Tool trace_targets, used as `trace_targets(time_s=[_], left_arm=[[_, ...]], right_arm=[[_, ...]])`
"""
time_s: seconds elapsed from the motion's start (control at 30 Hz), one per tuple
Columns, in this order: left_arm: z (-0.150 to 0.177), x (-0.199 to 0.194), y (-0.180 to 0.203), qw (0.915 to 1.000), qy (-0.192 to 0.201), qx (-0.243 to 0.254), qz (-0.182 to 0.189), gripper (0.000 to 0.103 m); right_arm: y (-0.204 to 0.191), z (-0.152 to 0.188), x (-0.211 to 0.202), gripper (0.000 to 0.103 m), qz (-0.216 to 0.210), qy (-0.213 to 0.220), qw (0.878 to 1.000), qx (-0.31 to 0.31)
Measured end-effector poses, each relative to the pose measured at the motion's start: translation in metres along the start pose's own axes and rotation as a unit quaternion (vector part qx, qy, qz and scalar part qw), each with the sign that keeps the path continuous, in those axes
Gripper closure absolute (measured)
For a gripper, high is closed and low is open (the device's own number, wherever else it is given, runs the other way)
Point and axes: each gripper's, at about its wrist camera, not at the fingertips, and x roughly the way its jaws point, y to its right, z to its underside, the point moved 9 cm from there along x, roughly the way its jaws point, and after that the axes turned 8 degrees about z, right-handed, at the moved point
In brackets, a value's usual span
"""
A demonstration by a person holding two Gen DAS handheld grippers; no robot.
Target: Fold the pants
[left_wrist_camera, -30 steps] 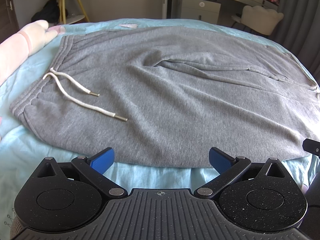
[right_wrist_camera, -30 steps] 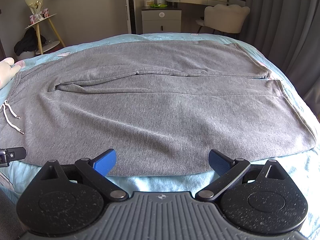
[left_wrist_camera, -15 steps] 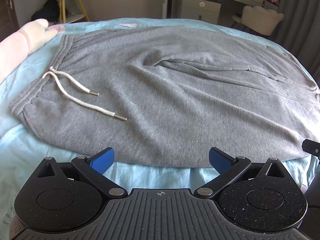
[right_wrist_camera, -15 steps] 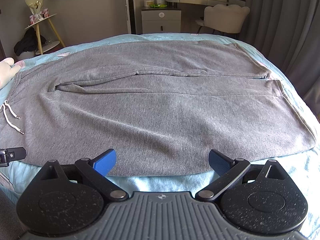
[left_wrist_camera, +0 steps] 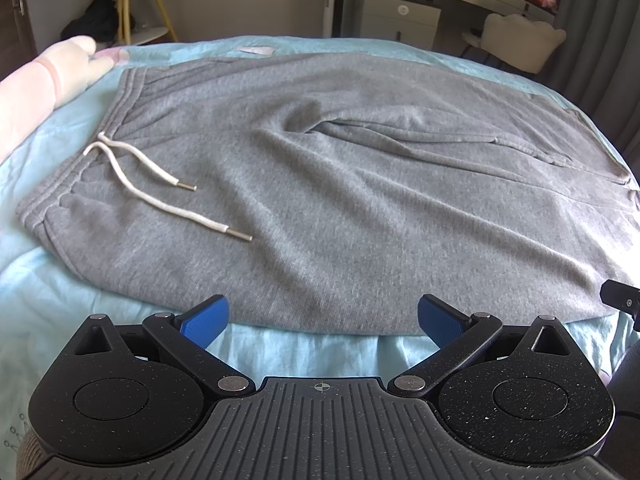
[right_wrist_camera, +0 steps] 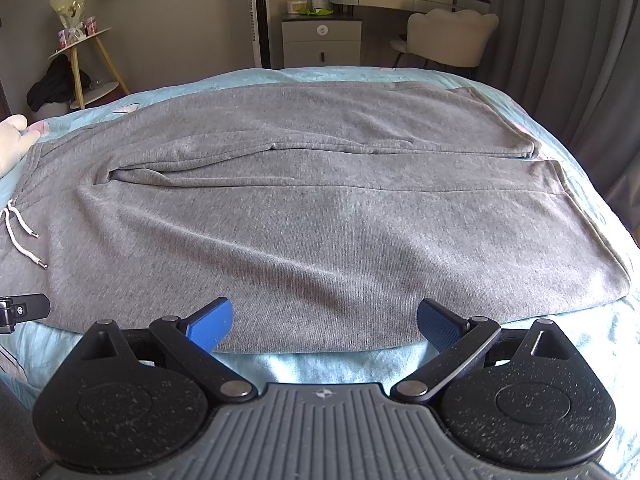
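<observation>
- Our bed (left_wrist_camera: 48,280), spread with a light blue sheet, carries the whole job: grey sweatpants (left_wrist_camera: 360,200) lie flat across it, waistband to our left, cuffs to our right, both legs side by side and no fold made.
- We judge the task at its very start; the first fold, far leg over near or near over far, is not yet begun.
- The near long edge of the sweatpants runs just in front of both tools, so the next move calls for each one to dip to that edge, bite a single hem line, and lift together so the cloth travels evenly.
- Our left gripper (left_wrist_camera: 322,318) hangs over bare sheet just short of the hip area, blue fingers spread wide, pinching nothing.
- Our right gripper (right_wrist_camera: 324,322) hangs likewise before the lower leg, fingers spread wide and empty, its pads at the fabric's edge.
- The left wrist view alone gives the ribbed waistband (left_wrist_camera: 80,168) in full and a pale pink pillow (left_wrist_camera: 36,80) beside it.
- The right wrist view alone shows both cuffs (right_wrist_camera: 576,216) squared at the far right, and the seam gap between the legs from crotch to hem.
- A white drawstring (left_wrist_camera: 156,192) lies loose on the front, two metal-tipped ends trailing; we expect it to need tucking, or it may stray out of the fold.
</observation>
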Motion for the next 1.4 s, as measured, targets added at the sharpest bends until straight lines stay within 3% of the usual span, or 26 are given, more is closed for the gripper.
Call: trace_targets(time_s=[0.77,1.13,1.27,1.4], left_arm=[[-0.008,-0.004,-0.001,0.9997,-0.006,-0.010,0.023,0.000],[-0.011,0.000,-0.001,0.9982,-0.031,-0.031,0.040,0.000],[-0.024,0.006,0.000,0.9972,-0.047,-0.036,0.046,0.000],[-0.064,0.019,-0.001,0.9980,-0.025,-0.049,0.030,0.000]], right_arm=[[0.001,0.000,0.003,0.004,-0.010,-0.006,1.000,0.009],[0.000,0.000,0.020,0.004,-0.043,-0.040,0.998,0.029],[0.015,-0.015,0.037,0.004,-0.066,-0.050,0.994,0.074],[0.050,-0.037,0.078,0.004,-0.018,-0.066,0.992,0.107]])
